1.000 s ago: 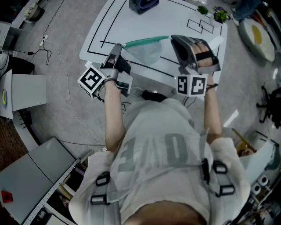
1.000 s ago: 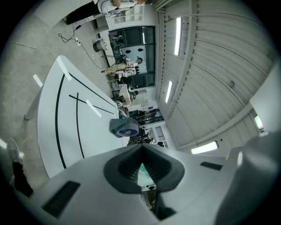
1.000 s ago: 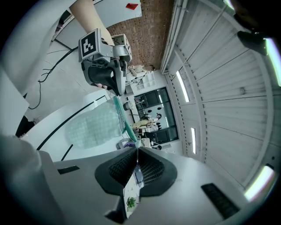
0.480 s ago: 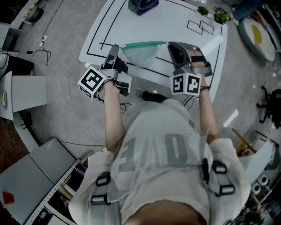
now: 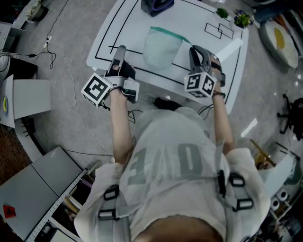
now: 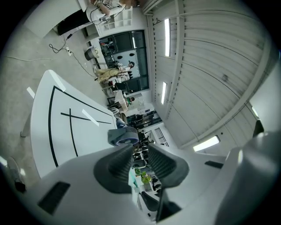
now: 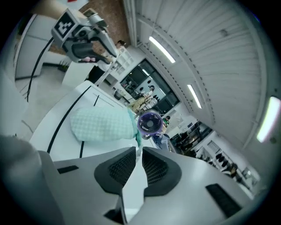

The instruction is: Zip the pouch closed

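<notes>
1. A white surface [image 5: 128,19] marked with black lines stands on a grey floor [image 5: 71,75] in a big hall.
2. There is one pouch [image 5: 161,47] and one purple fan [image 5: 156,4].
3. The pouch is pale mint check with a green zip edge. It lies on the surface between the grippers.
4. The left gripper [image 6: 139,151] jaws have just been opening and are empty. The right gripper [image 7: 138,151] jaws pinch the pouch's zip end.
</notes>
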